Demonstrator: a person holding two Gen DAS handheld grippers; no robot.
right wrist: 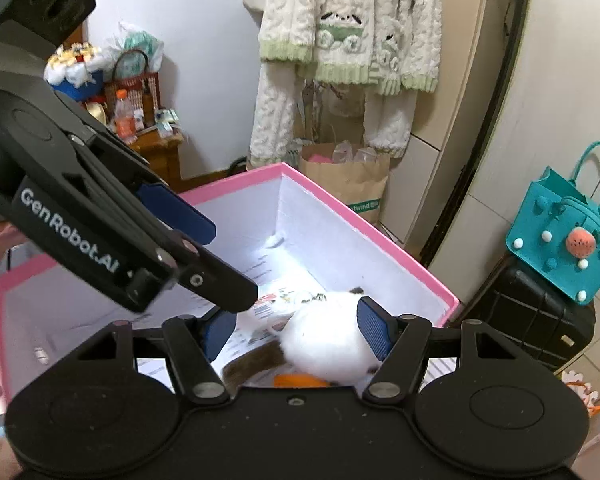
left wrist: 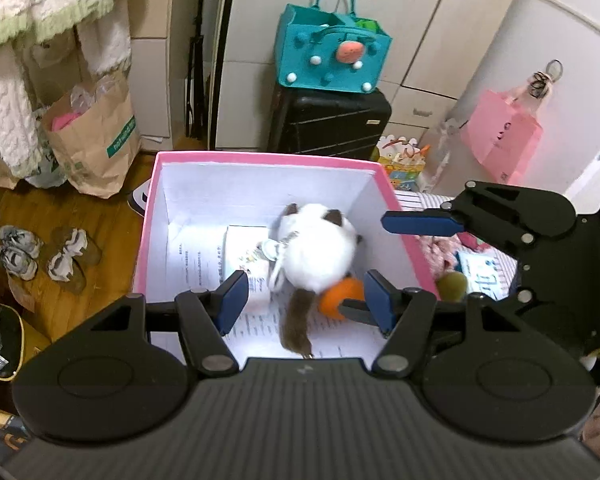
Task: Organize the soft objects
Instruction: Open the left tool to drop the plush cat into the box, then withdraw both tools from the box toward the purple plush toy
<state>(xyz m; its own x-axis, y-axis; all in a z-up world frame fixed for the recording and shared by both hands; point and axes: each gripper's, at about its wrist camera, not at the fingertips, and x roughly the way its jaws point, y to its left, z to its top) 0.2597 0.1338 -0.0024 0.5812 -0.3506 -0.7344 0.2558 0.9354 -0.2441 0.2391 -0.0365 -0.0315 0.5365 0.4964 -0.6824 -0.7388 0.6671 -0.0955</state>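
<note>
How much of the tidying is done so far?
Done: a white plush cat and an orange ball lie in the pink box. In hand: nothing; the left gripper and right gripper are open. Left: a green ball beside the box.

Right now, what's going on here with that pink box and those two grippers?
A person is sorting soft toys into the pink-rimmed white cardboard box with two handheld grippers. A white plush cat with a brown tail lies inside on printed papers, beside an orange plush ball. The left gripper and right gripper both hang open over the box, gripping nothing. A green plush ball waits outside the box.
</note>
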